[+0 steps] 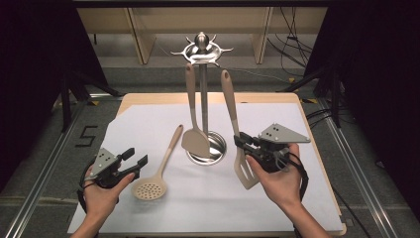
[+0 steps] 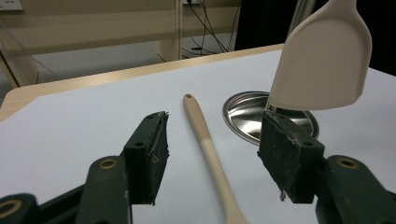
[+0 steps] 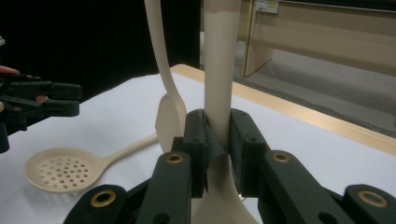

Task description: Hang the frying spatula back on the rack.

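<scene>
Between the skimmer [image 1: 151, 188] lying at the left and the slotted turner [image 1: 241, 163] at the right, the white sheet [image 1: 208, 203] is free, but the steel stand [image 1: 203, 99] with its hanging spatula [image 1: 194, 139] blocks the middle behind.

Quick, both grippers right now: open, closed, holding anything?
Left gripper: open, holding nothing; the skimmer's handle lies on the table between its jaws.
Right gripper: closed on the slotted spatula, gripping its handle.

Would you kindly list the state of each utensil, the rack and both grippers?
Slotted turner: upright, clamped in the right gripper.
Solid turner: hanging from the rack.
Skimmer: lying flat on the white sheet.
Left gripper: open, empty.
Right gripper: shut on the slotted turner's handle.
</scene>
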The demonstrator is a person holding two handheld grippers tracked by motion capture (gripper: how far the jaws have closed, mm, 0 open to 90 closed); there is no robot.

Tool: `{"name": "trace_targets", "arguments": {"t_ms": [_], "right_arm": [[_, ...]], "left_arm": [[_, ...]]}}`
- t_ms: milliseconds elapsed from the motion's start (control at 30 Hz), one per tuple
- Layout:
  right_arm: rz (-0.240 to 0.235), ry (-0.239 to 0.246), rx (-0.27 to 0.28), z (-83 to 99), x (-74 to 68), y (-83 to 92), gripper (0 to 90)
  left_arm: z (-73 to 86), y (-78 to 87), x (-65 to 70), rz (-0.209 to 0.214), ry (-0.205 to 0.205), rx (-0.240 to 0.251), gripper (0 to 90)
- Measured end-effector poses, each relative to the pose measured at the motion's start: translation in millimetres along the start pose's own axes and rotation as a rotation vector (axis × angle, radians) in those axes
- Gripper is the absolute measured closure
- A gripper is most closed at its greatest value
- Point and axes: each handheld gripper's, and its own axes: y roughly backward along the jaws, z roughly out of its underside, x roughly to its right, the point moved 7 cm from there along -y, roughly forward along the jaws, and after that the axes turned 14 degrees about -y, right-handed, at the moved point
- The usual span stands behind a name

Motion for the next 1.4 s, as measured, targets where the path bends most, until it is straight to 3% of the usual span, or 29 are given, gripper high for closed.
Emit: {"name": "trace_targets", "arguments": {"t_ms": [33, 67, 133, 533, 600, 667, 700, 800, 867, 900, 933, 1033, 1200, 1233, 1300, 1400], "right_arm": [[-0.008, -0.029, -0.007, 0.1, -2.9, 0.5, 78.5], [-0.003, -0.001, 0.01, -2.2, -1.5, -0.4, 78.5], [-0.009, -0.018, 0.004, -3.0, -4.2, 0.7, 78.5], [-0.018, 0.007, 0.028, -12.6, -8.1, 0.4, 78.5], [-0.02, -0.013, 0.026, -13.5, -10.7, 0.3, 78.5], [-0.013, 0.014, 0.026, -15.1, -8.9, 0.3, 78.5], [-0.011, -0.015, 0.026, -15.3, -11.0, -0.2, 78.5], [-0.024, -0.007, 0.01, -15.7, -10.7, 0.0, 78.5], [-0.019, -0.001, 0.034, -17.6, -10.2, -1.4, 78.5], [-0.018, -0.029, 0.023, -16.3, -12.2, -0.9, 78.5], [-0.027, -0.011, 0.009, -17.1, -11.2, -1.1, 78.5], [-0.023, -0.033, -0.001, -16.9, -11.7, -1.8, 78.5], [-0.033, -0.019, -0.007, -18.3, -11.0, -4.7, 78.5], [-0.017, -0.013, -0.005, -18.8, -10.0, -4.6, 78.5], [-0.025, -0.035, -0.018, -17.9, -12.2, -4.8, 78.5], [-0.029, -0.027, -0.012, -18.6, -12.0, -6.8, 78.5]], "left_arm": [[0.6, 1.0, 0.0, -0.005, 0.001, -0.012, 41.3], [0.6, 0.9, 0.0, -0.003, -0.001, -0.011, 41.3], [0.6, 0.9, -0.1, -0.003, -0.001, -0.011, 41.3], [0.7, 0.8, -0.2, -0.003, -0.001, -0.011, 41.2], [0.1, 0.5, -0.2, -0.003, 0.002, -0.003, 41.3], [0.0, 0.3, 0.0, -0.002, 0.004, 0.0, 41.3], [0.5, 1.2, -0.3, -0.006, 0.003, -0.01, 41.3], [0.4, 1.0, -0.2, -0.006, 0.005, -0.008, 41.3], [0.5, 1.1, -0.2, -0.006, 0.005, -0.01, 41.3], [0.6, 1.0, -0.3, -0.005, 0.005, -0.01, 41.3], [0.8, 0.9, -0.2, -0.004, 0.004, -0.01, 41.3], [0.5, 1.0, -0.2, -0.002, -0.001, -0.01, 41.3], [0.7, 0.9, -0.3, -0.002, -0.001, -0.01, 41.3], [0.7, 0.9, -0.3, -0.002, -0.001, -0.01, 41.3], [0.5, 1.0, -0.2, -0.002, -0.001, -0.01, 41.3], [0.3, 0.7, 0.0, -0.002, 0.001, -0.004, 41.3]]}}
